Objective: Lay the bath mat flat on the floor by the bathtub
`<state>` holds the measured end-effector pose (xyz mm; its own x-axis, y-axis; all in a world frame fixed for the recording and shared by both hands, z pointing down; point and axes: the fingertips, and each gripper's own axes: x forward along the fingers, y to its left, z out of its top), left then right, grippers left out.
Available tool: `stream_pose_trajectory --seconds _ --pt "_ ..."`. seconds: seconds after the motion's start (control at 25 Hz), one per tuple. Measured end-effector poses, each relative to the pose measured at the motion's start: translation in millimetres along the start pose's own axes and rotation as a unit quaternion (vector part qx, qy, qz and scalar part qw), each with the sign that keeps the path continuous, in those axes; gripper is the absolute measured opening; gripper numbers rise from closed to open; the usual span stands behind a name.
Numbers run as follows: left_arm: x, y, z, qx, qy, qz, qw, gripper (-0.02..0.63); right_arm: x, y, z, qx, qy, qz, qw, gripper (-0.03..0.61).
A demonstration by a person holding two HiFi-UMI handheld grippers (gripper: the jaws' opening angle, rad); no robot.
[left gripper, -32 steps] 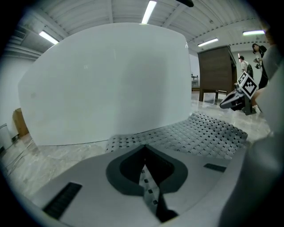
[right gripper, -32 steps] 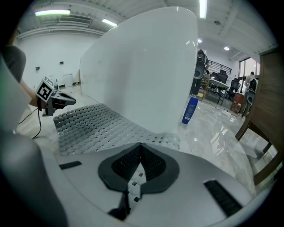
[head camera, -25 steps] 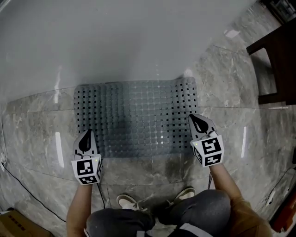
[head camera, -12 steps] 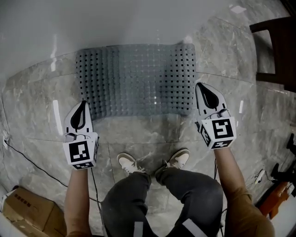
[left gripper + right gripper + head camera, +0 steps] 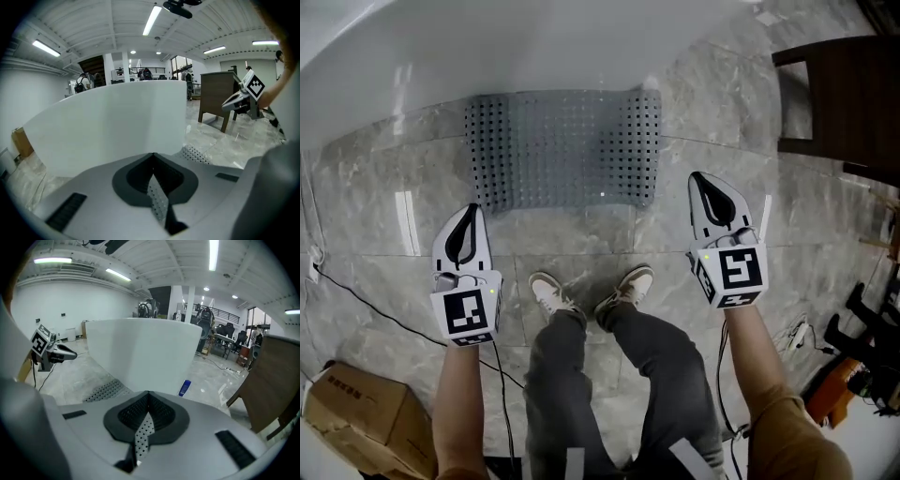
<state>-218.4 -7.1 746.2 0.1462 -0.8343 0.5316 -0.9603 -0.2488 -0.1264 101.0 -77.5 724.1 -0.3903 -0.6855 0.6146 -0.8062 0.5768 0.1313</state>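
**Bath mat by the tub, both grippers empty**

Item: bath mat [image 5: 564, 148], grey, perforated with rows of small holes. It lay spread flat on the marble floor [image 5: 375, 216], with its far edge along the foot of the white bathtub [image 5: 534, 42]. The far right corner looked slightly lifted where it met the tub. Nothing rested on the mat and neither gripper touched it.

Item: left gripper [image 5: 472, 212]. It was held over bare floor on the near side of the mat, off its left corner. The jaws were pressed together, tips meeting, with nothing between them. Its own view looked onto the tub wall, with a corner of the mat showing just past the jaws.

Item: right gripper [image 5: 705, 180]. It was held over bare floor just beside the mat's near right corner, apart from it. The jaws were likewise closed flat against each other and held nothing.

Item: the person's two shoes [image 5: 548, 292], standing on the floor between the grippers, near the mat's front edge.

Item: dark wooden furniture [image 5: 844, 103], to the right of the tub, well apart from the mat.

Item: cardboard box [image 5: 356, 422], at the lower left.

Item: black cable [image 5: 356, 314], trailing across the floor beside the box.

Item: small blue bottle [image 5: 185, 387], on the floor at the tub's right end, seen in the right gripper view.
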Motion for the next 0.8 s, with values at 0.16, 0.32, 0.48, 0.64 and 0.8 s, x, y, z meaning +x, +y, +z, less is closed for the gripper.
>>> stream_pose_trajectory --seconds 0.16,0.32,0.48,0.64,0.8 --pt "-36 24 48 -0.002 -0.006 0.015 0.9999 0.003 -39 -7 48 0.004 -0.004 -0.005 1.0 0.005" --pt "-64 35 103 0.003 -0.02 0.022 0.9995 0.003 -72 -20 95 0.018 -0.015 -0.018 1.0 0.005" --pt "-91 34 152 0.002 -0.03 0.022 0.9993 0.003 -102 -28 136 0.028 -0.022 -0.023 0.999 0.005" --pt "-104 33 198 0.005 -0.042 0.024 0.9988 0.003 -125 -41 171 0.04 -0.033 -0.029 0.998 0.005" --pt "-123 28 240 -0.015 -0.047 0.033 0.9982 0.005 -153 -53 198 0.048 -0.042 -0.03 0.998 0.005"
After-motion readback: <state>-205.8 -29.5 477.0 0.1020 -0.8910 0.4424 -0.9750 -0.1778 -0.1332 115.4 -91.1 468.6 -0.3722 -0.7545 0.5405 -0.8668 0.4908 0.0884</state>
